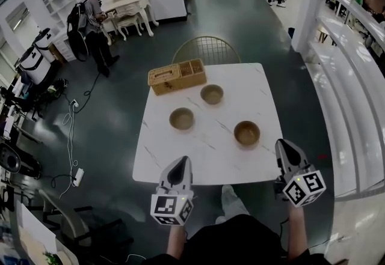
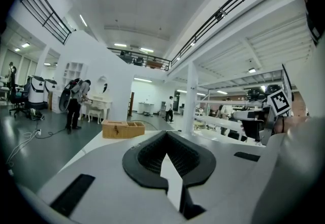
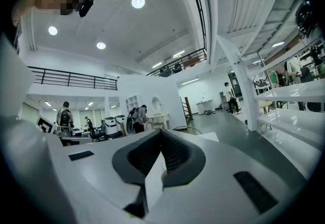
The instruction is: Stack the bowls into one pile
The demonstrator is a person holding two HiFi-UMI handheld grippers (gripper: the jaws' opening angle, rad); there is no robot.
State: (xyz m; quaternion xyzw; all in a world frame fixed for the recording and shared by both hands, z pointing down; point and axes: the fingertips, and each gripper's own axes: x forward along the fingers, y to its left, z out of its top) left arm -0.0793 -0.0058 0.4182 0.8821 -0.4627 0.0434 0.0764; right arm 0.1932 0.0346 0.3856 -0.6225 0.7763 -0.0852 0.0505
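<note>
Three tan bowls stand apart on the white marble table (image 1: 252, 86): one left of centre (image 1: 181, 118), one further back (image 1: 212, 94), one nearer on the right (image 1: 246, 133). My left gripper (image 1: 183, 161) hovers at the table's near edge, in front of the left bowl, jaws together and empty. My right gripper (image 1: 282, 144) hangs off the near right corner, just right of the nearest bowl, also shut on nothing. In the left gripper view the left gripper (image 2: 166, 139) and in the right gripper view the right gripper (image 3: 160, 134) hide the bowls behind their own bodies.
A wicker basket (image 1: 177, 76) (image 2: 122, 128) sits at the table's far left edge. A wire chair (image 1: 206, 50) stands behind the table. A person (image 1: 91, 23) with a backpack stands by a dresser at far left. A white railing (image 1: 352, 71) runs along the right.
</note>
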